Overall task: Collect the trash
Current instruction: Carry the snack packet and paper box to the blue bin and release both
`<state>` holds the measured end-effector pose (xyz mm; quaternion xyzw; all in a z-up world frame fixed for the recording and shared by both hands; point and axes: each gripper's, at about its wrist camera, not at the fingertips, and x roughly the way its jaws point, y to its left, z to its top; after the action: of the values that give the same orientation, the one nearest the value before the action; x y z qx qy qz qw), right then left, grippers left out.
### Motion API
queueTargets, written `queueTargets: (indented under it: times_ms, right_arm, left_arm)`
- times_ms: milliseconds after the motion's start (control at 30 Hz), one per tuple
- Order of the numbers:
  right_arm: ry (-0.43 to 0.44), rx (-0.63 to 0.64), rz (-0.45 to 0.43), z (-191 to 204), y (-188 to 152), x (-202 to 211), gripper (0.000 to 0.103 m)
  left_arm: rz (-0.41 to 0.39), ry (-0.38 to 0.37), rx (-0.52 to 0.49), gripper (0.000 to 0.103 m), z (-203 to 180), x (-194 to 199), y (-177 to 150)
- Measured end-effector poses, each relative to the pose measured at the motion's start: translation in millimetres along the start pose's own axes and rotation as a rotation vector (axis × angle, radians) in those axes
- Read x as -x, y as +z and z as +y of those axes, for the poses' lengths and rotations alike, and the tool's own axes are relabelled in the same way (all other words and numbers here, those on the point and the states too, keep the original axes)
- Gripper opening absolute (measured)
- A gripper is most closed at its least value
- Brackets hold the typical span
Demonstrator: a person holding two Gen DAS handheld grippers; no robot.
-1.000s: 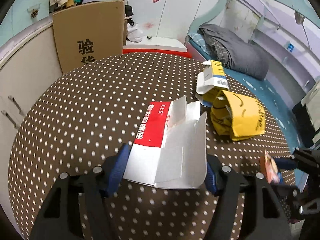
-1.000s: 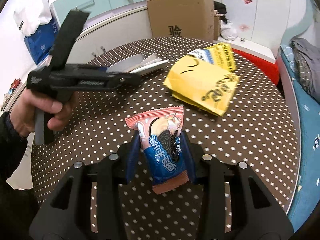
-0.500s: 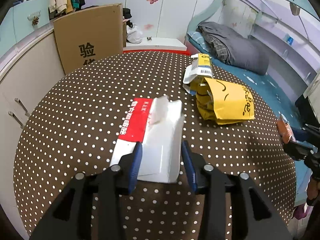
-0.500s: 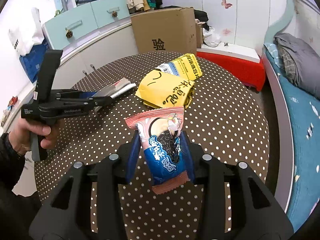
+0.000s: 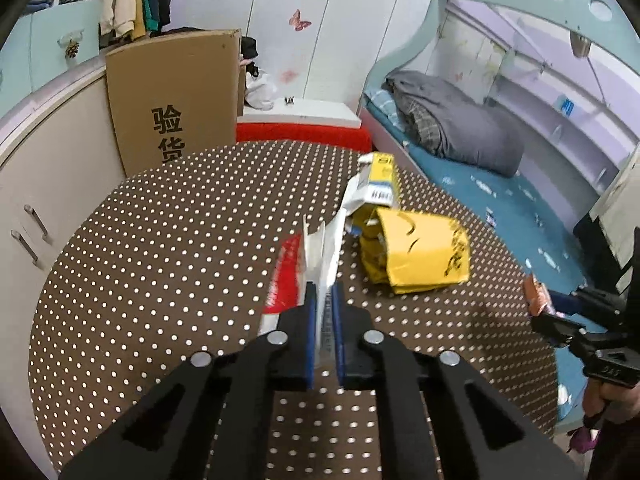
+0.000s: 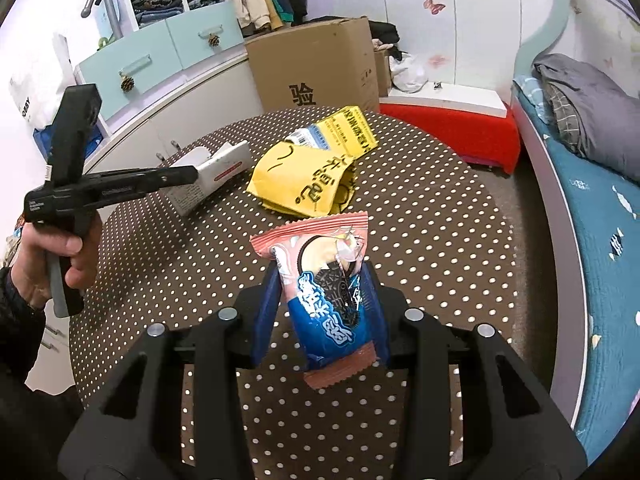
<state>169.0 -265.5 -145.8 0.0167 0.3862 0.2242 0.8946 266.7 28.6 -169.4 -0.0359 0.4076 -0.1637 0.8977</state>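
A flattened red-and-white carton (image 5: 316, 256) stands on edge above the dotted brown table (image 5: 160, 260), and my left gripper (image 5: 322, 292) is shut on its near end. From the right wrist view the same carton (image 6: 218, 170) hangs clear of the table in the left gripper (image 6: 192, 176). My right gripper (image 6: 320, 276) is shut on a pink-and-blue cookie wrapper (image 6: 316, 248), held over the table's near side. A crumpled yellow bag (image 5: 420, 256) and a yellow-and-white box (image 5: 378, 180) lie together on the table's far right.
A tall cardboard box (image 5: 176, 108) stands behind the table beside a curved cabinet (image 5: 52, 168). A red bench (image 5: 304, 134) and a bed with grey bedding (image 5: 452, 128) lie beyond. A person's hand (image 6: 52, 256) holds the left gripper's handle.
The left jaws closed on the carton, folding it flat and upright, and lifted it off the table. The right gripper, still holding the wrapper, drew back from the yellow bag.
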Motion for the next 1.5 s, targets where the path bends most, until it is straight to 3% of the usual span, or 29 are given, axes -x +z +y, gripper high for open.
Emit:
queueTargets:
  times_ms: [467, 800, 1067, 1267, 1367, 1433, 1500]
  right_arm:
    - [-0.128, -0.057, -0.108, -54, 12, 47, 0.039]
    - [-0.217, -0.233, -0.193, -128, -3, 85, 0.039]
    - [-0.270, -0.471, -0.163, -207, -39, 73, 0.039]
    - [-0.277, -0.645, -0.077, -259, -79, 30, 0.040]
    - [-0.280, -0.726, -0.031, -282, -104, 9, 0.048]
    - [-0.276, -0.783, -0.016, -294, -119, 1, 0.064]
    - [-0.293, -0.834, 0.003, -304, -134, -3, 0.070]
  left_arm:
    - [-0.099, -0.094, -0.026, 0.005, -48, 37, 22]
    - [-0.153, -0.241, -0.126, 0.005, -128, 44, 50]
    - [-0.124, -0.362, -0.201, 0.005, -204, 18, 63]
    - [-0.062, -0.417, -0.221, 0.005, -247, -16, 66]
    - [-0.024, -0.437, -0.230, 0.005, -266, -35, 65]
    - [0.005, -0.445, -0.237, 0.005, -279, -49, 63]
    - [0.032, -0.448, -0.248, 0.005, -291, -63, 60]
